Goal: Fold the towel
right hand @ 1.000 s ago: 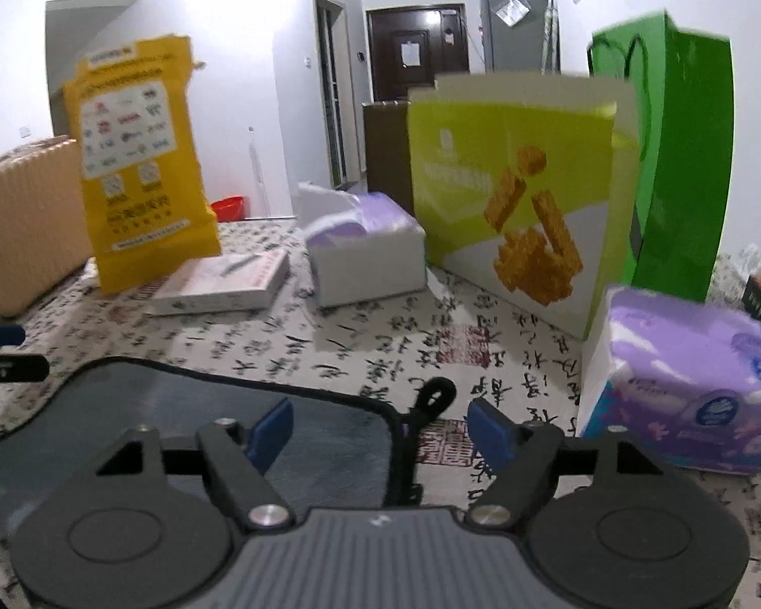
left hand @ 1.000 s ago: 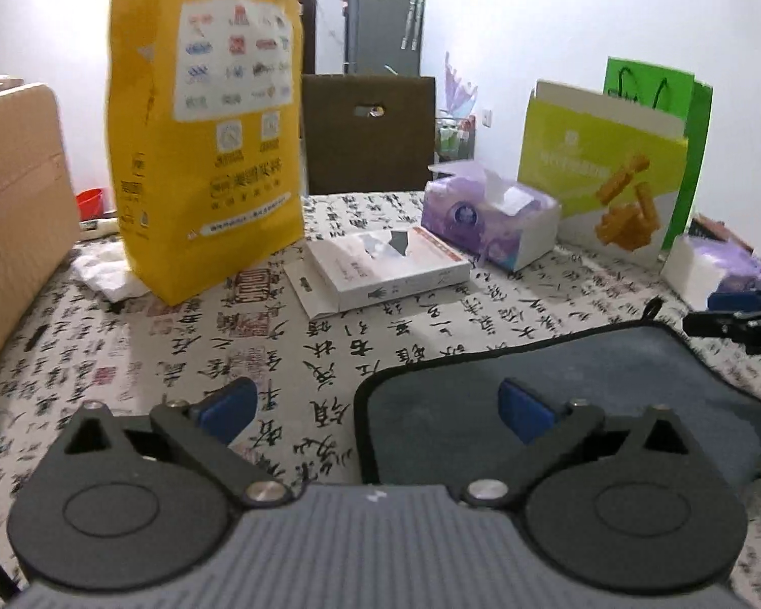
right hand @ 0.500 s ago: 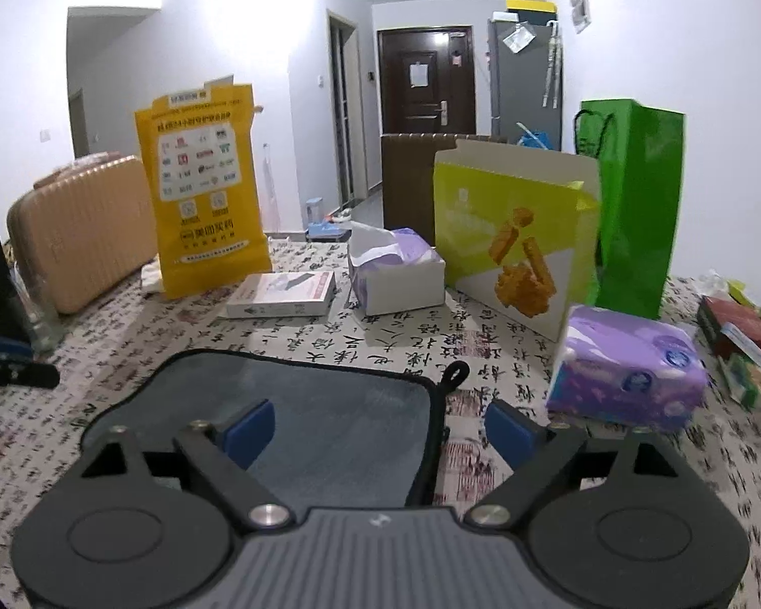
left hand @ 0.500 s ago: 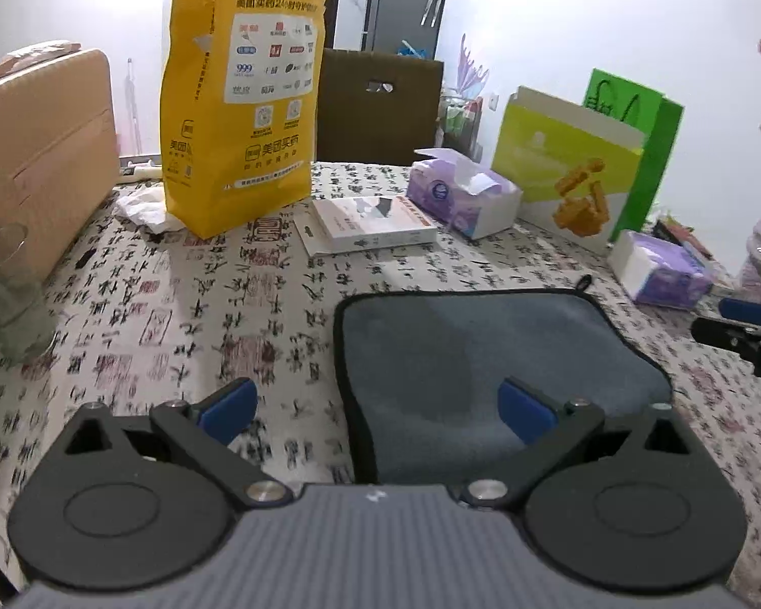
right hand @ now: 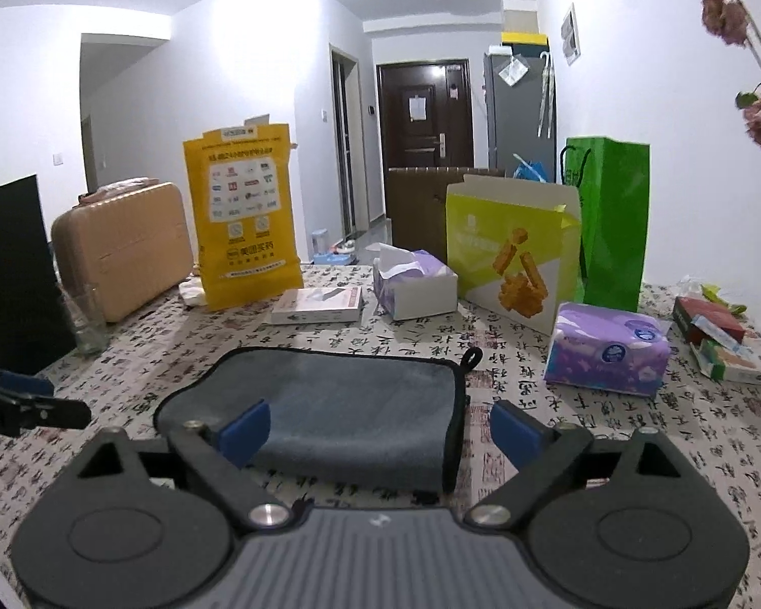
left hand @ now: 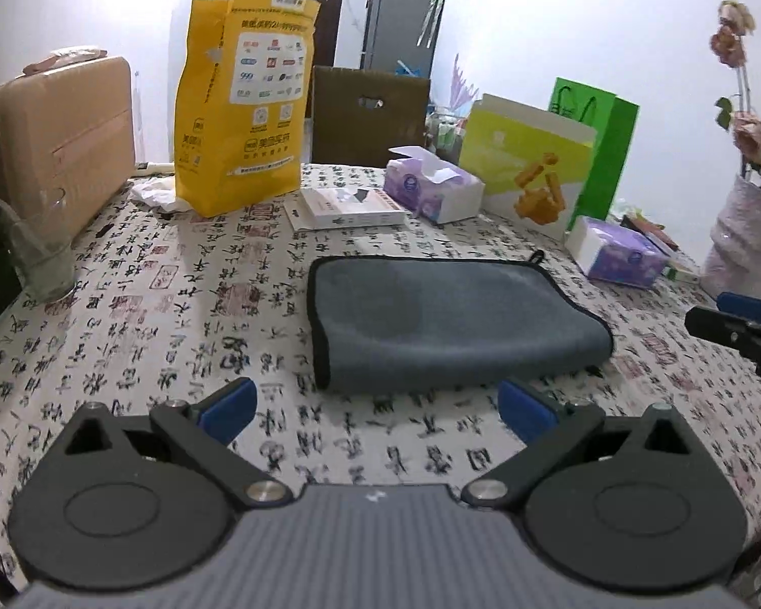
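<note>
The grey towel (left hand: 446, 319) lies folded on the calligraphy-print tablecloth (left hand: 152, 304), black-edged, with its rounded fold toward the cameras and a small black hanging loop (left hand: 537, 255) at its far right corner.

Left gripper (left hand: 375, 406): jaws spread wide, nothing between the blue pads (left hand: 228, 405). It sits above the cloth short of the towel's near edge, the towel at 12 o'clock from it. The right gripper shows in this view at 3 o'clock, off the towel's right end.

Right gripper (right hand: 378, 431): jaws spread wide and empty. Whether the pads touch the towel cannot be told. The towel's near right corner appears between the pads in this view.

Beyond the towel, at 12 o'clock in the left view: a flat white box (left hand: 347, 208) and an open tissue box (left hand: 431, 188). At 11 o'clock stands a yellow bag (left hand: 243, 101); at 1 o'clock a yellow-green paper bag (left hand: 527, 167). A purple tissue pack (right hand: 606, 355) lies at 2 o'clock, near the towel.
</note>
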A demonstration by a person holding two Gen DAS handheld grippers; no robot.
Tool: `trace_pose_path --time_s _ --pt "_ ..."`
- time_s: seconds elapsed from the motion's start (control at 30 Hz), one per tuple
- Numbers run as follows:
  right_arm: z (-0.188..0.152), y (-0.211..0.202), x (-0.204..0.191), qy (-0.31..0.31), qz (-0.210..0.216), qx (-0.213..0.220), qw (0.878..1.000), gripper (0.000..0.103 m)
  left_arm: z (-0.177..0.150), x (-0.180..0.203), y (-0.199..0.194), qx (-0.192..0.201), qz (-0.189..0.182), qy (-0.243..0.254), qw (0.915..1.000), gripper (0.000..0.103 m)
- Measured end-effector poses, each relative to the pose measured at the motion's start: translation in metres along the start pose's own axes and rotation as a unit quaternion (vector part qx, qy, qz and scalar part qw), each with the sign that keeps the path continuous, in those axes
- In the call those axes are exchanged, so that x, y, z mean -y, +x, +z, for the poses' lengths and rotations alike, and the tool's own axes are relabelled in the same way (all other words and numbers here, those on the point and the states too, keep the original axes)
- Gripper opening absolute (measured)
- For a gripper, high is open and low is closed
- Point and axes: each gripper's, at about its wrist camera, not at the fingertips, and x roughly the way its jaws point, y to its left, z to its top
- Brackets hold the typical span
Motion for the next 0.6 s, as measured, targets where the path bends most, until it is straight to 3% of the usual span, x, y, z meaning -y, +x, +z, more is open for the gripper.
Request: trace_pose_path --time_s 0.6 --pt "-0.063 -0.057 -0.022 0.020 0.011 0.020 1.000 0.095 -0.055 0.022 -0.059 0.055 0.012 0.011 0.9983 0.103"
